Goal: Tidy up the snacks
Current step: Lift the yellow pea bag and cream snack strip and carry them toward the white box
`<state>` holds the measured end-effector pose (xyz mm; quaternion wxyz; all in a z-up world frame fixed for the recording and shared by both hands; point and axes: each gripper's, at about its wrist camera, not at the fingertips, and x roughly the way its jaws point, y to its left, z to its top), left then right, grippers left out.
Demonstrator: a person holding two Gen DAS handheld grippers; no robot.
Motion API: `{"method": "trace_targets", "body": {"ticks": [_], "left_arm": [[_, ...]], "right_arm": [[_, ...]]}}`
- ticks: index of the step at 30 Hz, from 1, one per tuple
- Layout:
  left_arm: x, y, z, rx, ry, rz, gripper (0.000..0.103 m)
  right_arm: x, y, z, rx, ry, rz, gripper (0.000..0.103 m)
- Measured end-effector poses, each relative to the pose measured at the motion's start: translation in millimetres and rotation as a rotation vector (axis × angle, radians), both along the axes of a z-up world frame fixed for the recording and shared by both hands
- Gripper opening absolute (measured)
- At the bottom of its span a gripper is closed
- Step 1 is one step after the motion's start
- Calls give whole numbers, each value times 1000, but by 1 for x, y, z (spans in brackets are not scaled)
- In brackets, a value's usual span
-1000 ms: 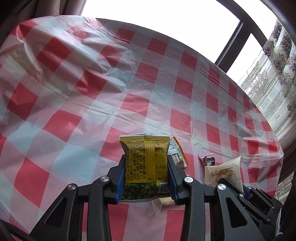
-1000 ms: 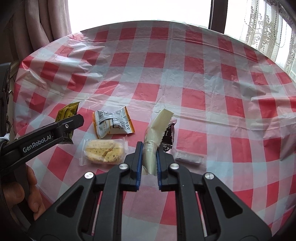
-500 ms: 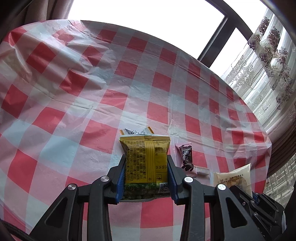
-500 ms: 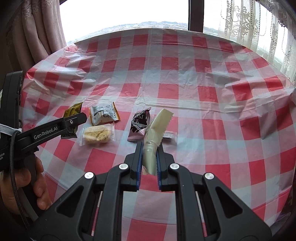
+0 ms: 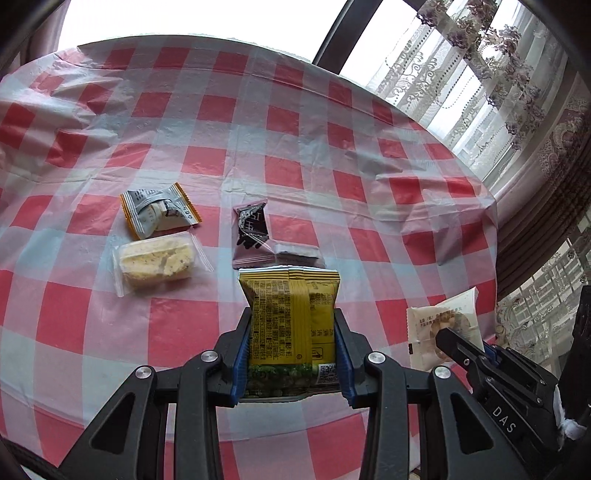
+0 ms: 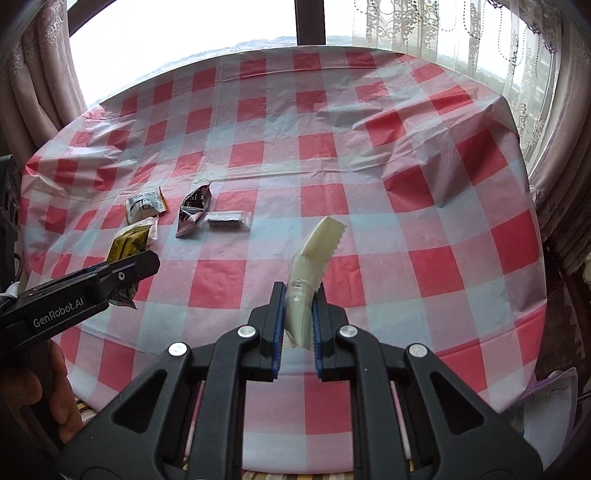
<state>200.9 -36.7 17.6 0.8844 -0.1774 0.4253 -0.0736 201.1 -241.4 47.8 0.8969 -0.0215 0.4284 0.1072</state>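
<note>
My left gripper is shut on a yellow snack packet and holds it above the near edge of the table; it also shows at the left of the right wrist view. My right gripper is shut on a cream pastry packet, which also shows at the right of the left wrist view. On the checked tablecloth lie an orange-and-grey packet, a clear-wrapped yellow cake, a pink-and-black packet and a small clear-wrapped bar.
The round table's edge drops off at the right and near sides. A window frame and curtains stand behind it. My hand holds the left gripper at the lower left.
Both grippers have pulled back and up from the table with their packets held. The snacks on the cloth now look smaller and farther away.
</note>
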Motion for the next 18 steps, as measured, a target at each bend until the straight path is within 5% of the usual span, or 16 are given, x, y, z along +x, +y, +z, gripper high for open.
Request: {"method": "trace_targets", "body": {"ticks": [18], "left_arm": [[-34, -133, 4, 51, 56, -278, 40]], "right_arm": [[-57, -135, -5, 42, 17, -200, 16]]}}
